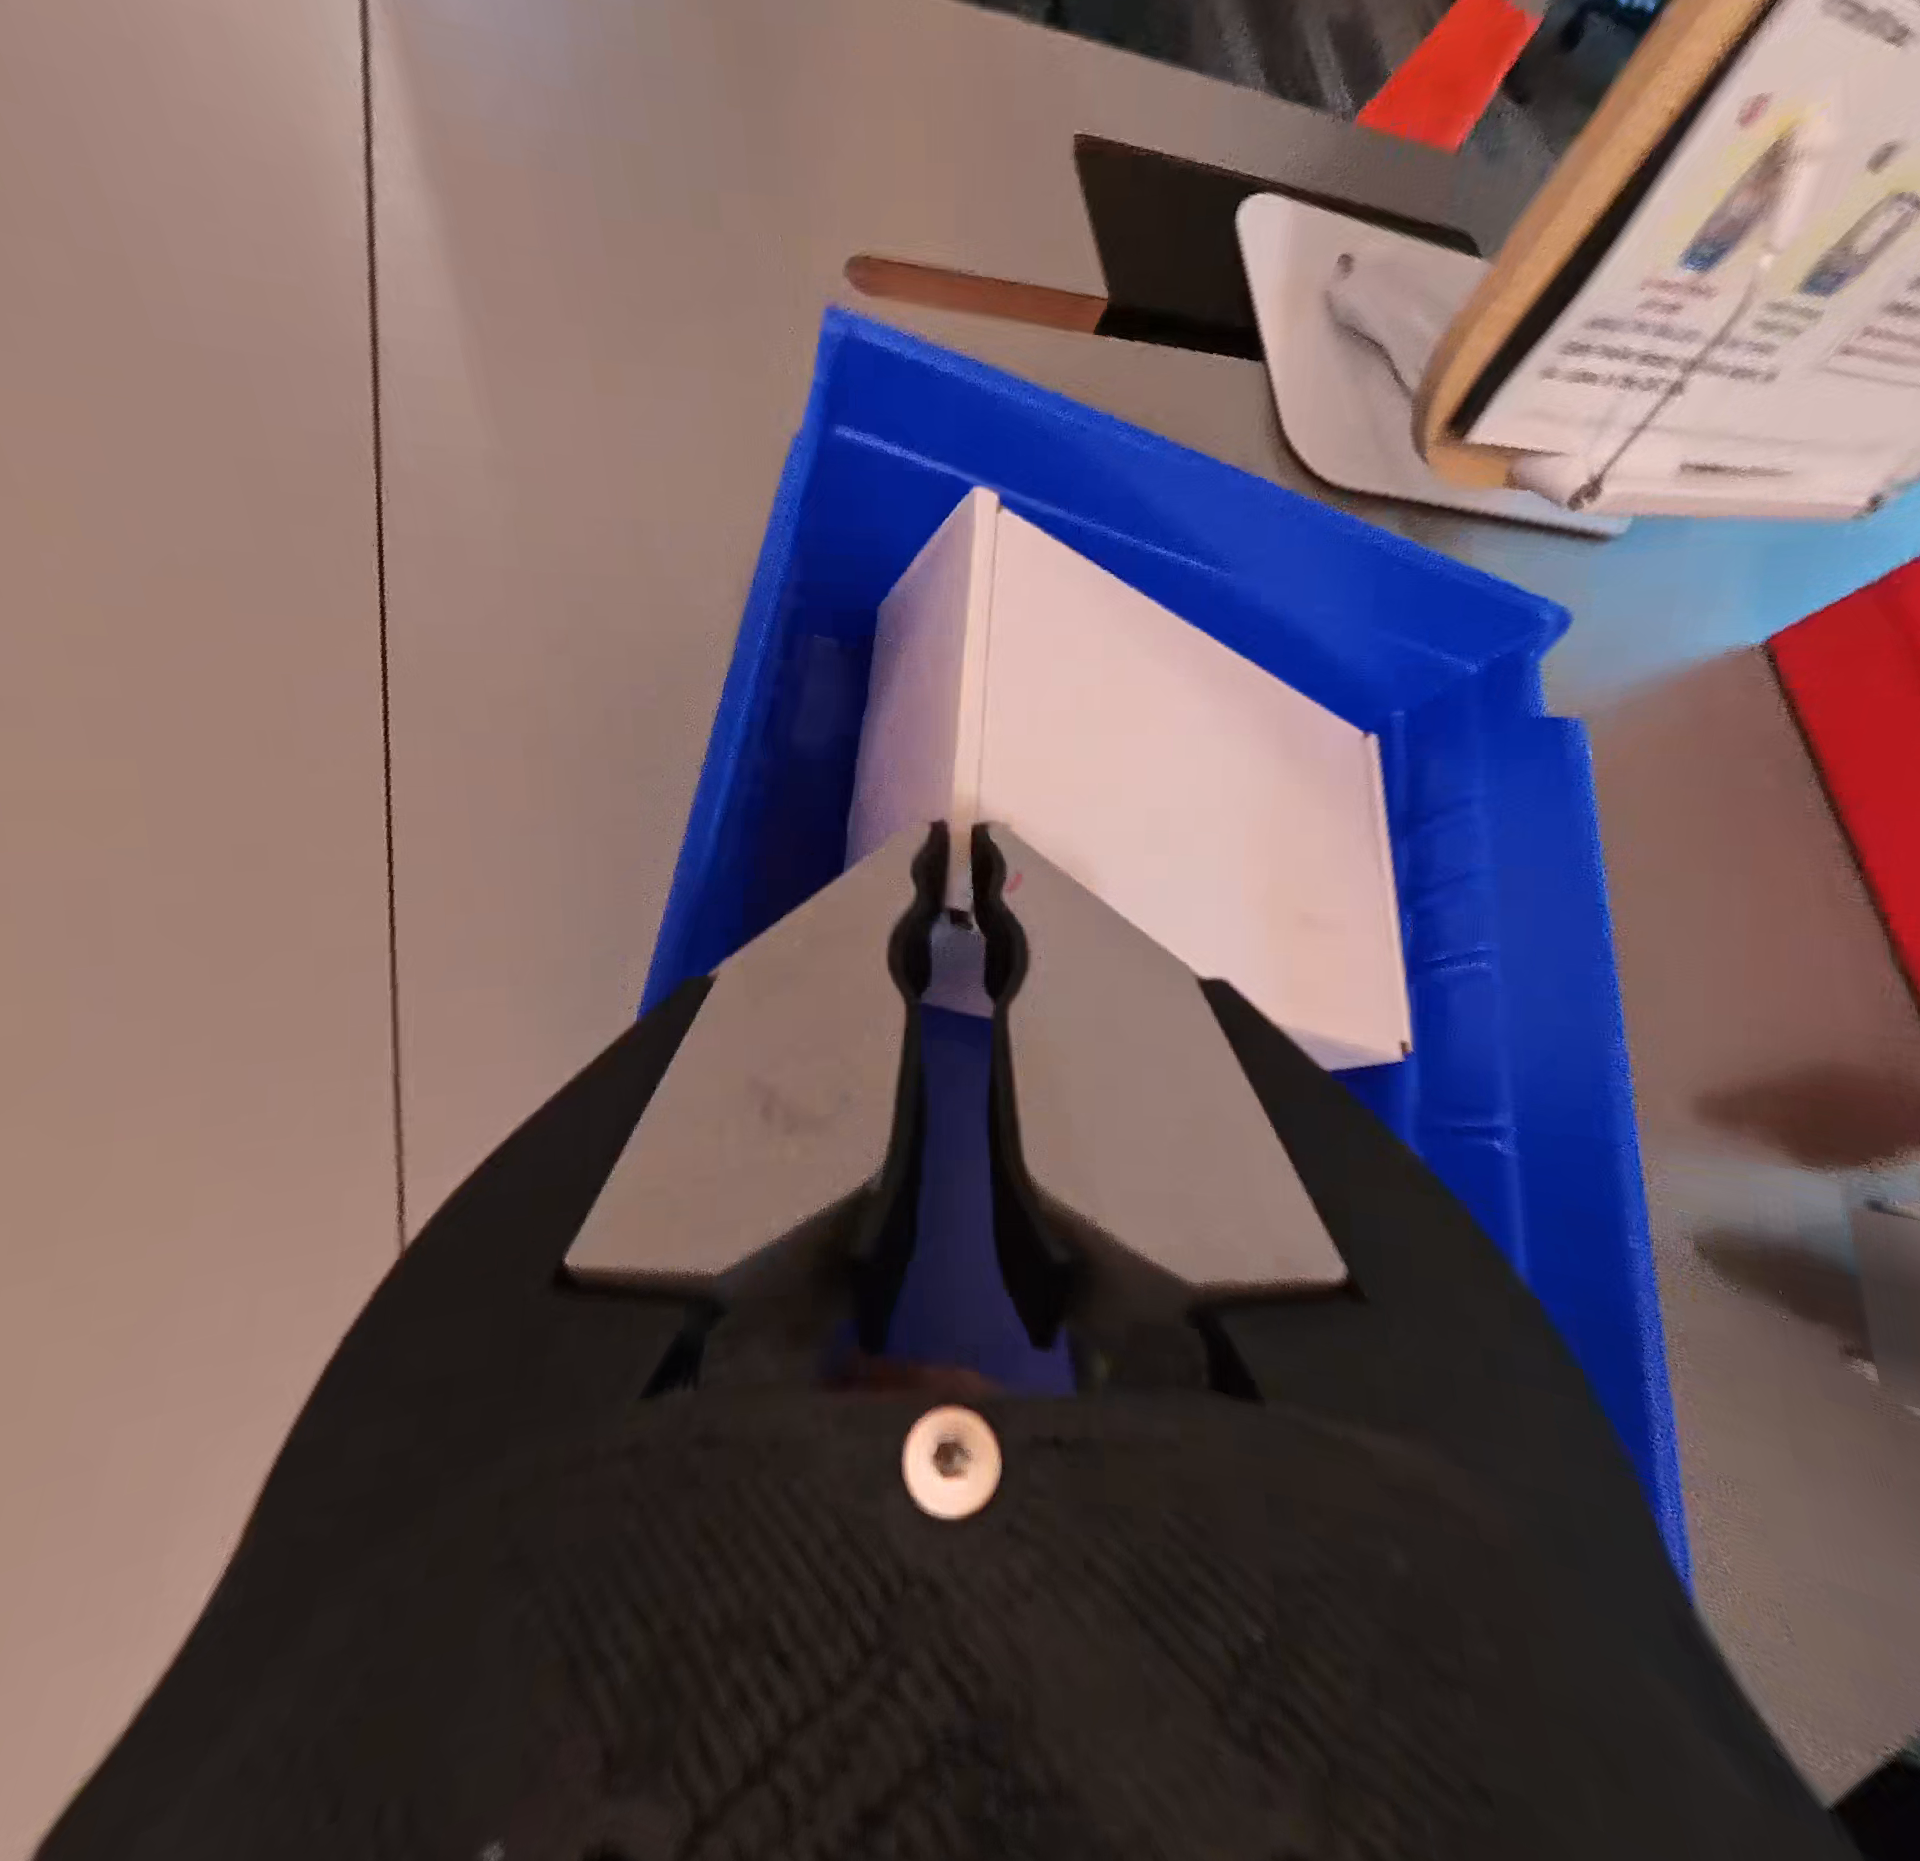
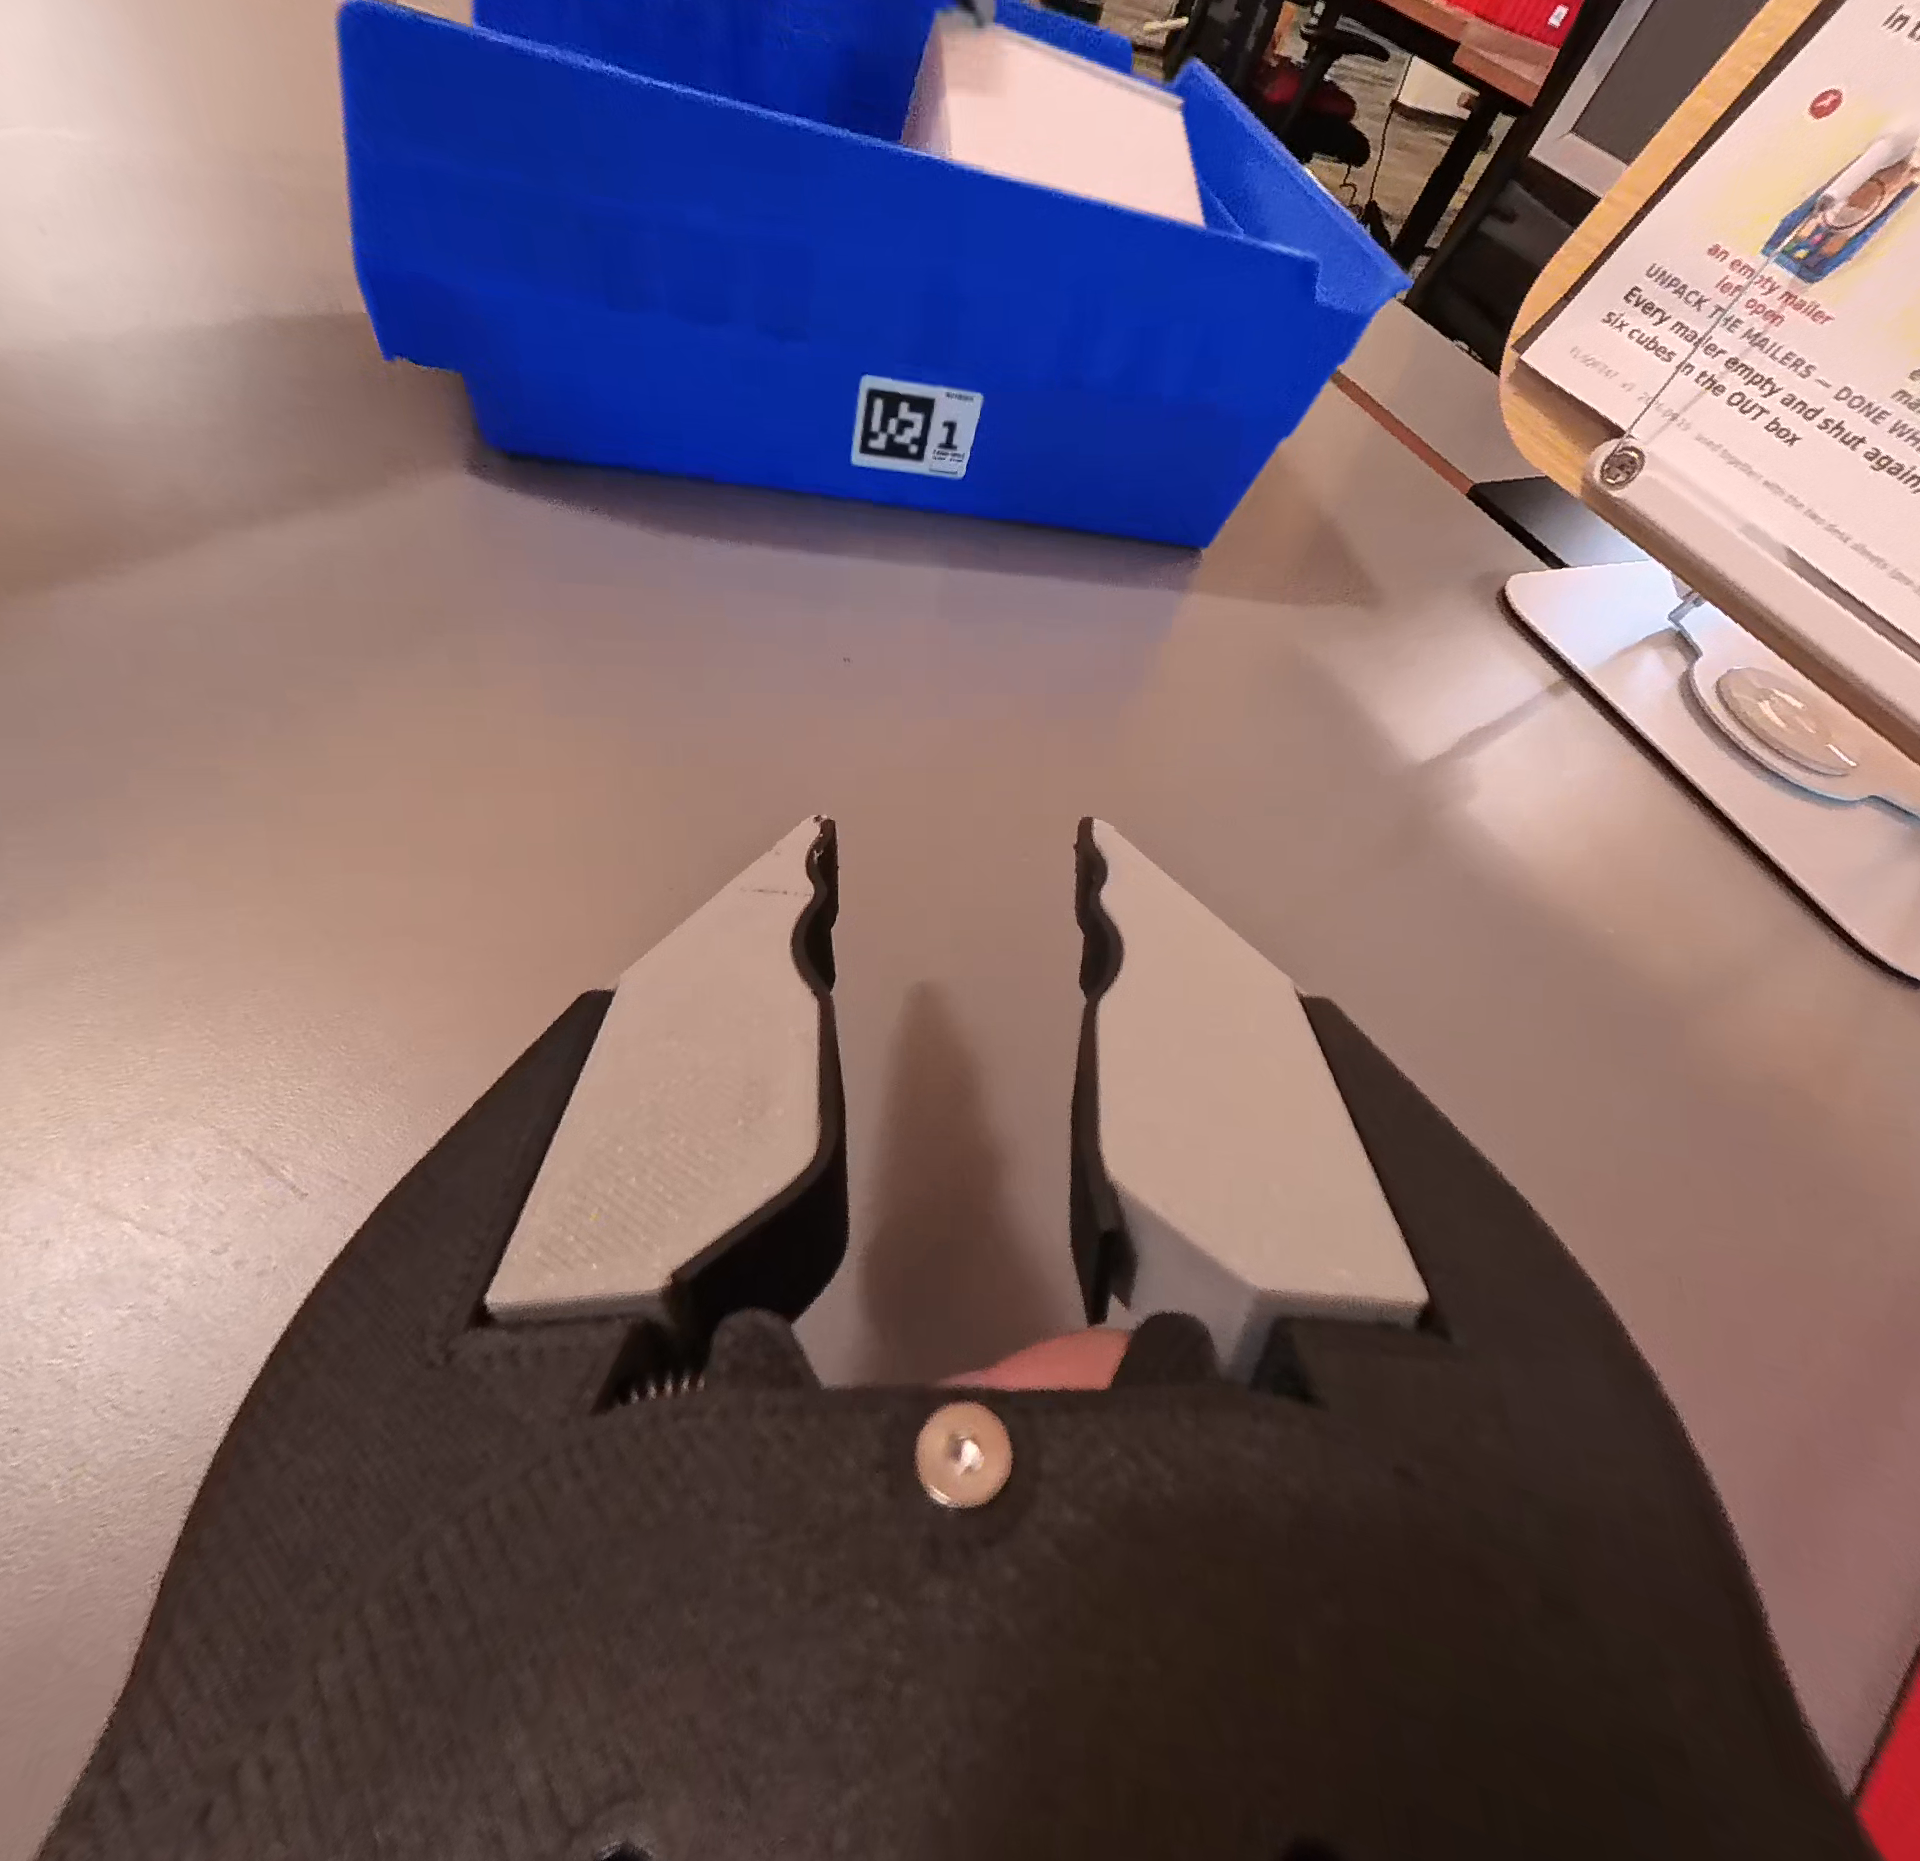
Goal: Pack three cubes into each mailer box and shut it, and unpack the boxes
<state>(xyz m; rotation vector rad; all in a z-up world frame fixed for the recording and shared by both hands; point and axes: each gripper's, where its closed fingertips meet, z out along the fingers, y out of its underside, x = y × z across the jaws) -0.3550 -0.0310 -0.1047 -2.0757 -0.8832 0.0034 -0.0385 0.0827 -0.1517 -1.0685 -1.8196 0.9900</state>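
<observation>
While pinched, mailer box [image 1: 1164, 772] fronts left hand-held gripper [image 1: 962, 855].

left gripper [image 1: 961, 840] points steeply downward, its jaws pinched almost together on a thin edge. right gripper [image 2: 954, 840] is held low and level, jaws parted with nothing between them.

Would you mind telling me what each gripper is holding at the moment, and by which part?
The left gripper pinches the white mailer box by its near corner edge, over the blue bin. The right gripper holds nothing.
</observation>
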